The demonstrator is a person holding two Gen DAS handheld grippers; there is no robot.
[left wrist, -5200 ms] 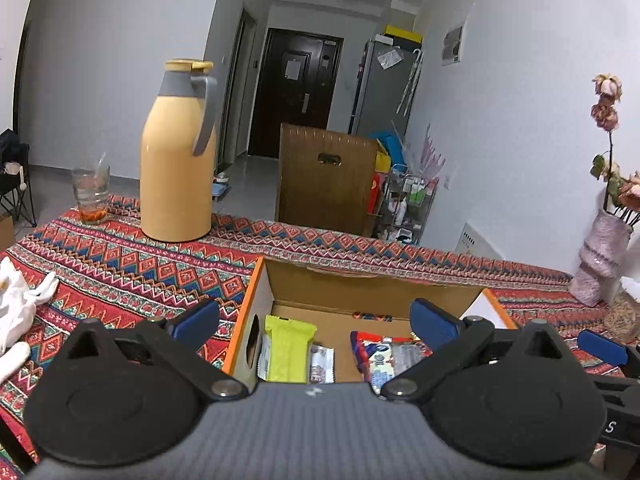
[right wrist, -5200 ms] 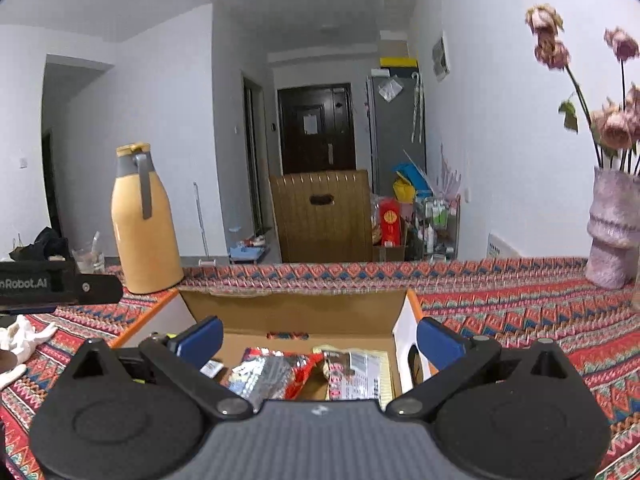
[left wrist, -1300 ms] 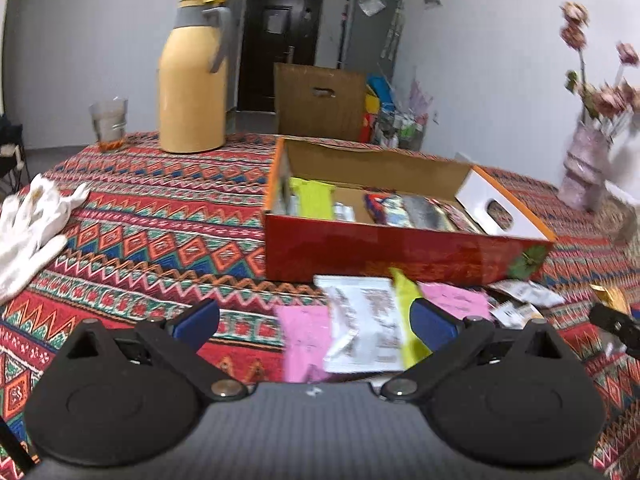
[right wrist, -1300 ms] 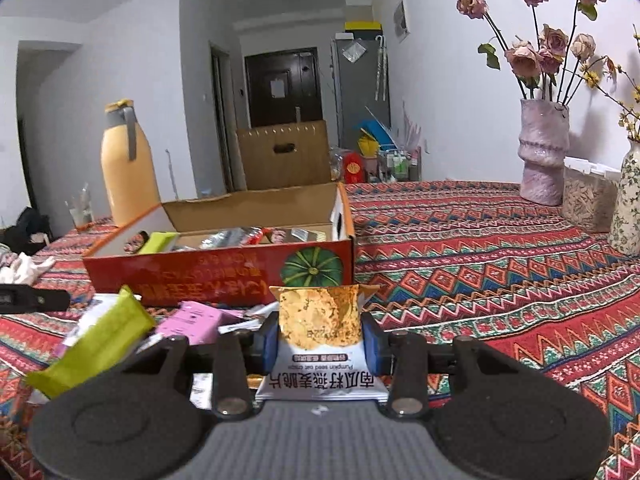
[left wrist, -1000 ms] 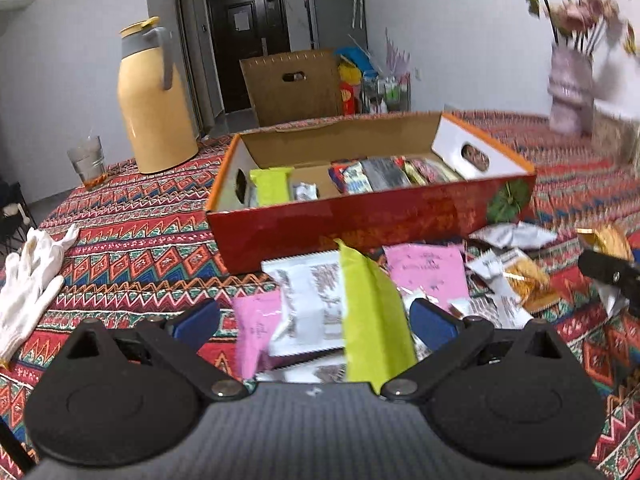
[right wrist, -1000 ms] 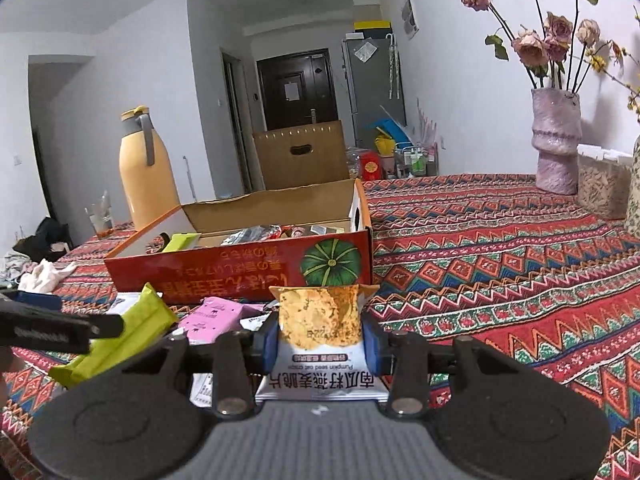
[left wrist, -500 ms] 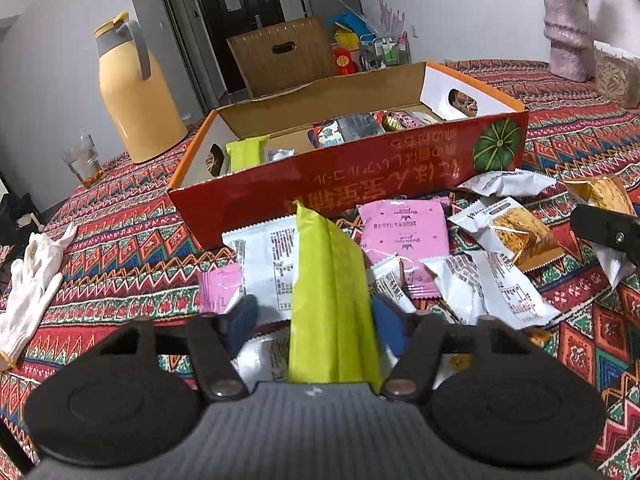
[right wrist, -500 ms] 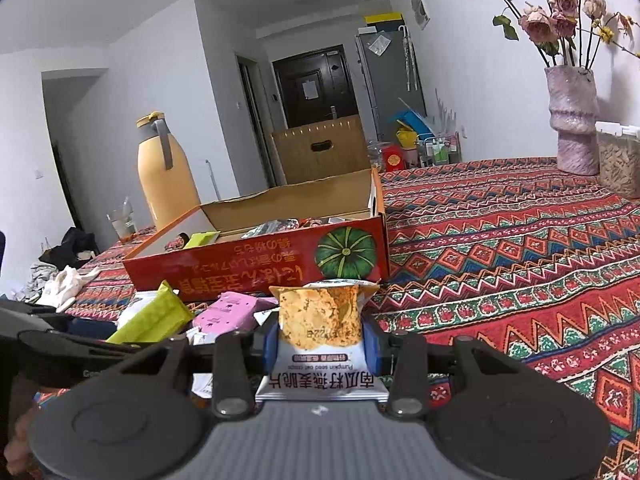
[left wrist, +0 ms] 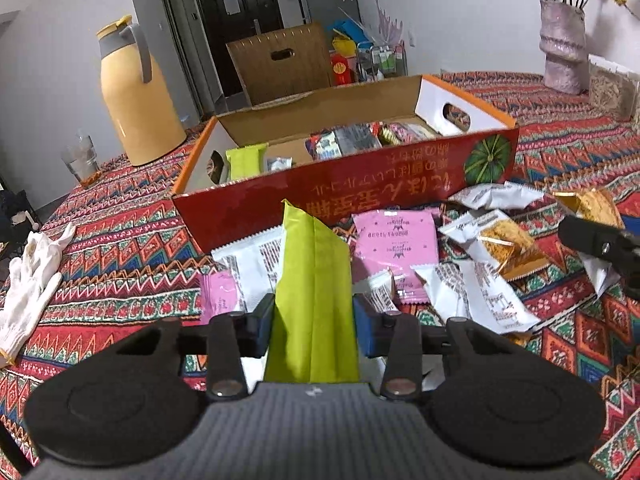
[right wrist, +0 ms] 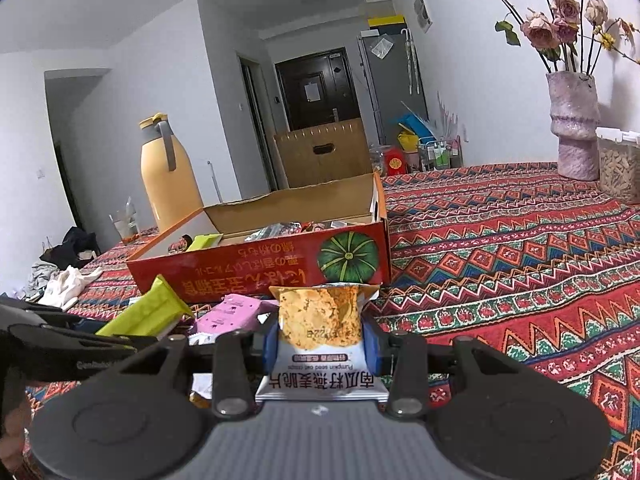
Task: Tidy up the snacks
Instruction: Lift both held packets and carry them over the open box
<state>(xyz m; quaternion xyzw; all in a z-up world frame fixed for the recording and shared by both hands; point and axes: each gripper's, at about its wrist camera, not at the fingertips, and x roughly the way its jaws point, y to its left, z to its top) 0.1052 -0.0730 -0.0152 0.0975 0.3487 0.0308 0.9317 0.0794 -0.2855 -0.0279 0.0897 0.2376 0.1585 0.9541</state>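
Red cardboard box (left wrist: 344, 192) — snack packets (left wrist: 348, 140) inside

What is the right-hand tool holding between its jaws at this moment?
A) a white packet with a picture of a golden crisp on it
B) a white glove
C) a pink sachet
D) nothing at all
A: in the right wrist view the right gripper has its jaws pressed on either side of a white crisp packet, which stands upright between them in front of the red box.
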